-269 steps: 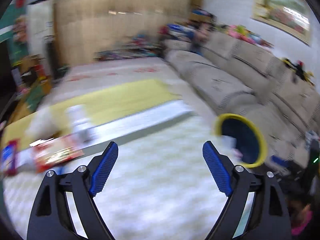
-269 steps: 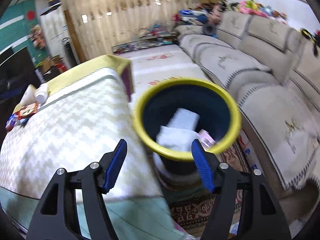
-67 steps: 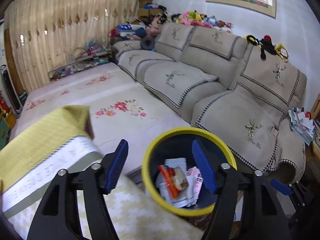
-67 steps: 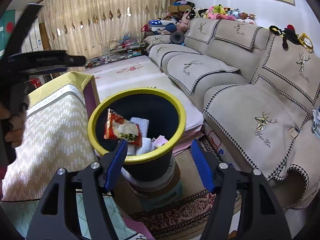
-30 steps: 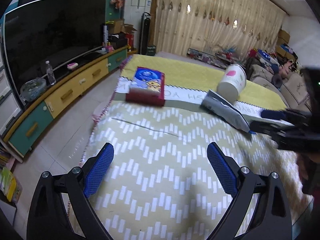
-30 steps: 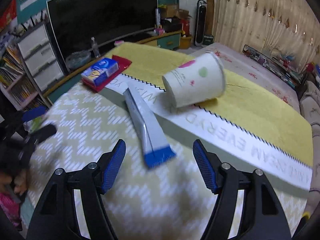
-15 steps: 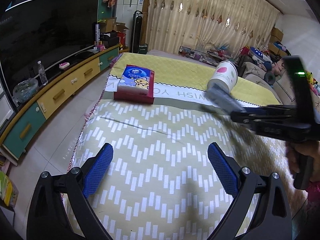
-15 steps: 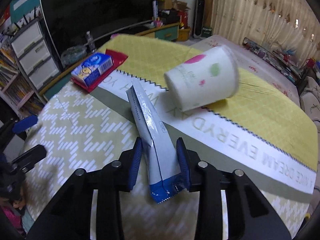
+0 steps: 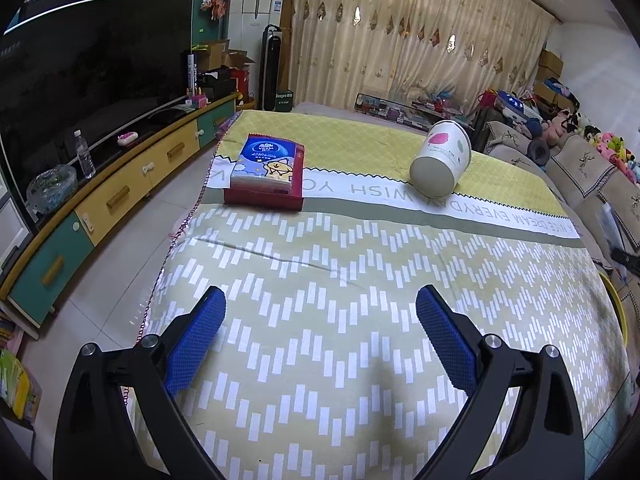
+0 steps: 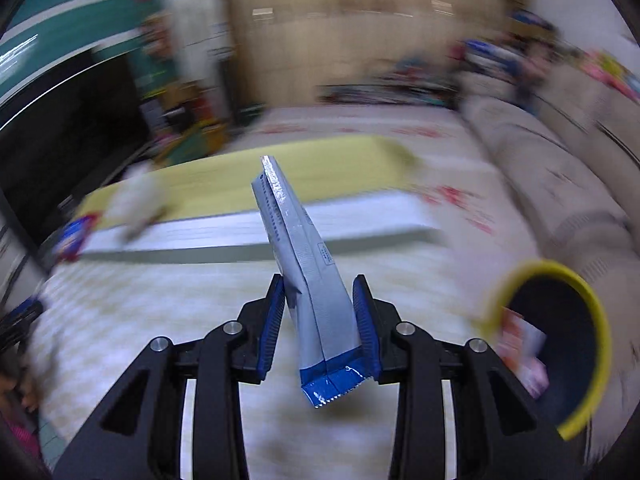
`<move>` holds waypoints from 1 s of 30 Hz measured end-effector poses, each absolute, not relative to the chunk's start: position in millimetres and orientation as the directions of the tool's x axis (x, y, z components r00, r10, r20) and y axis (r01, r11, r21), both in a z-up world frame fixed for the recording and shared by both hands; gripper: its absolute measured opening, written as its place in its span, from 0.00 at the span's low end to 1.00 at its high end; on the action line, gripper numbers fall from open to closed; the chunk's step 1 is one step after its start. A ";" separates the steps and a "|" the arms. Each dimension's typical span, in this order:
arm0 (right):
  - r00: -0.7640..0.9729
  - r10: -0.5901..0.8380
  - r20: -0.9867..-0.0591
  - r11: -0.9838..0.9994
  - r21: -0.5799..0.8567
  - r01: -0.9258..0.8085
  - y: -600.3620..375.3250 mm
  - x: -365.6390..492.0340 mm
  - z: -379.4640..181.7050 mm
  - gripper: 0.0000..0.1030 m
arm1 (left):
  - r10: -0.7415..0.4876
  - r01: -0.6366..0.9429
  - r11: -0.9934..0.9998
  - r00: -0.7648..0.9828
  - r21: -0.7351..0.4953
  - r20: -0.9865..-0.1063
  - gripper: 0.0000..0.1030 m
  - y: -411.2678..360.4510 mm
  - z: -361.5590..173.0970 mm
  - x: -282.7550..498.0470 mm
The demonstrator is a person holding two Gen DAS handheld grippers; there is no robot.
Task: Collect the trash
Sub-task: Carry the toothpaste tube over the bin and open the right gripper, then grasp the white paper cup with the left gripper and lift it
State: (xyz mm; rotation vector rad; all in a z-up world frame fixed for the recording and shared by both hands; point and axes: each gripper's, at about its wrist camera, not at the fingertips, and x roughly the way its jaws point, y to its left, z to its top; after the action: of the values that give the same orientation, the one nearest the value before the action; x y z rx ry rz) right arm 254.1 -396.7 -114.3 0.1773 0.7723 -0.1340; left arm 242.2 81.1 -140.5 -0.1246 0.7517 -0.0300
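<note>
Right wrist view: right gripper jaws clenched on grey-blue wrapper, sticking up and forward between pads; yellow-rimmed bin low right of jaws, background blurred. Left wrist view: left gripper jaws released, nothing between; paper cup on side, tissue pack far ahead on table.

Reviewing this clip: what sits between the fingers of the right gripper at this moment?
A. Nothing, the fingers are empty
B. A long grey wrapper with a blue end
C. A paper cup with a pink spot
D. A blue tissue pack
B: in the right wrist view the right gripper is closed on the grey wrapper, lifted clear of the table, while the paper cup and tissue pack lie on the table.
</note>
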 end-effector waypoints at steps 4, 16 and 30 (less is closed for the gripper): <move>0.651 -0.229 -0.723 0.917 0.064 0.394 -465.6 238.0 -133.3 0.33 | -0.072 -0.018 0.992 0.730 -0.124 -0.680 0.92 81.4 -140.8 242.1; 0.622 -0.303 -0.722 0.827 0.125 0.548 -506.3 215.2 -157.4 0.60 | -0.069 -0.025 0.992 0.716 -0.124 -0.694 0.92 82.9 -143.2 245.2; 0.735 -0.376 -0.564 0.874 0.047 0.483 -446.3 198.7 -132.8 0.63 | -0.119 0.156 0.988 0.728 -0.006 -0.675 0.92 20.2 -89.9 289.6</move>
State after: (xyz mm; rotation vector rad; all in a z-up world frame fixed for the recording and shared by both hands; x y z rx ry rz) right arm 198.7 -446.3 -132.8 0.1954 0.5749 -0.4751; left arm 289.6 20.2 -89.9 0.0522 0.7405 -0.1518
